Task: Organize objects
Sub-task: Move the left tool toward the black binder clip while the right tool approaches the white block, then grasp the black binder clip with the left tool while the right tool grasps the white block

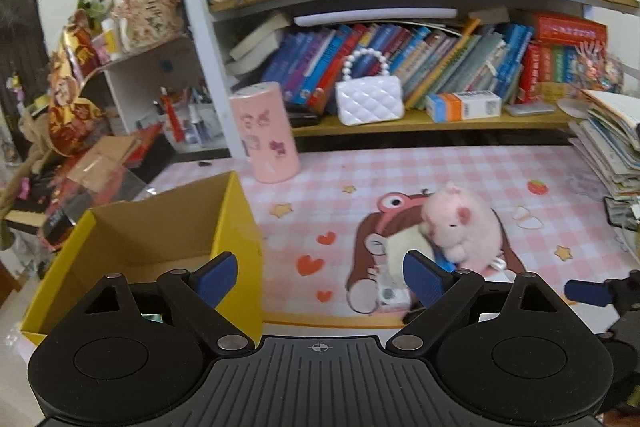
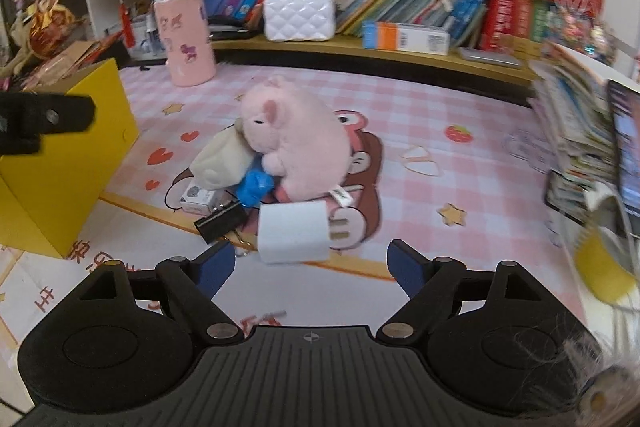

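The right claw [image 2: 311,265] stands apart, empty, above the table [image 2: 460,99]; a white charger [image 2: 292,233] lies at its twelve o'clock, beside a black clip [image 2: 218,225] and pink plush toy [image 2: 298,143]. The left claw [image 1: 320,279] gapes empty, yellow box [image 1: 160,239] at ten o'clock.

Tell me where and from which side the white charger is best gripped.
Grip the white charger across its body, by the two flat sides, coming from the near side with the right gripper, whose open jaws already face it. It lies flat with its prongs pointing right, and the binder clip sits close on its left, so that finger probably needs care.
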Demonstrator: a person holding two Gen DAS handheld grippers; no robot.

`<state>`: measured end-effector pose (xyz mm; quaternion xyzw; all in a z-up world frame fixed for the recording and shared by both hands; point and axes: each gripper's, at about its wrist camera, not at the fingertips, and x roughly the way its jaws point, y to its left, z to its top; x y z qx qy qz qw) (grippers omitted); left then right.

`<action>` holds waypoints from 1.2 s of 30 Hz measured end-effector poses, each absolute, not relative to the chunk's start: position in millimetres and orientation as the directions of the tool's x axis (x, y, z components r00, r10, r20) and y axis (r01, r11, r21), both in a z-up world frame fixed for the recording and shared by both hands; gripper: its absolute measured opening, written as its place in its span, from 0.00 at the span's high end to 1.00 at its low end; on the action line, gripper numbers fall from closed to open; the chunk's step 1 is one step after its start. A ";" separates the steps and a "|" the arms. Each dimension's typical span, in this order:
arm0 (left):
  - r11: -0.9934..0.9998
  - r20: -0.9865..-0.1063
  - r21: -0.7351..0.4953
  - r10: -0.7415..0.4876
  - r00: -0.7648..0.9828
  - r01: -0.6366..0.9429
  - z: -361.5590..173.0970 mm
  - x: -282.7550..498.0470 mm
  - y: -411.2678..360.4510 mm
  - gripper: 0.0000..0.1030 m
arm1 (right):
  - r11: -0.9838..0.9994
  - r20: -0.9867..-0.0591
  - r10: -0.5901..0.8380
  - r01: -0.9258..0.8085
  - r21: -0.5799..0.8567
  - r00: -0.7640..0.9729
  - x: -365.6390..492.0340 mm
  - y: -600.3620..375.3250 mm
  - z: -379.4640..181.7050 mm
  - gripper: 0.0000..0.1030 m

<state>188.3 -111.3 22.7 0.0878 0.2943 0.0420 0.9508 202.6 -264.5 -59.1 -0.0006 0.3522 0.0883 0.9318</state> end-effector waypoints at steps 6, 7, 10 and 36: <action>0.977 -0.570 0.206 0.159 0.806 -0.046 18.5 186.0 -110.8 0.11 | 0.976 -0.669 0.195 -0.209 0.061 0.717 230.1 -251.4 -73.3 0.20; 0.978 -0.574 0.205 0.161 0.803 -0.050 17.7 185.6 -110.9 0.11 | 0.976 -0.674 0.190 -0.209 0.054 0.714 234.5 -250.1 -75.9 0.21; 0.979 -0.583 0.196 0.156 0.798 -0.048 16.6 185.3 -112.2 0.11 | 0.978 -0.683 0.172 -0.206 0.033 0.710 245.5 -250.1 -83.1 0.21; 0.999 -0.758 -0.027 0.002 0.652 -0.034 -58.8 243.3 -156.3 0.40 | 0.992 -0.694 0.122 -0.100 0.073 0.710 199.5 -327.8 -62.8 0.39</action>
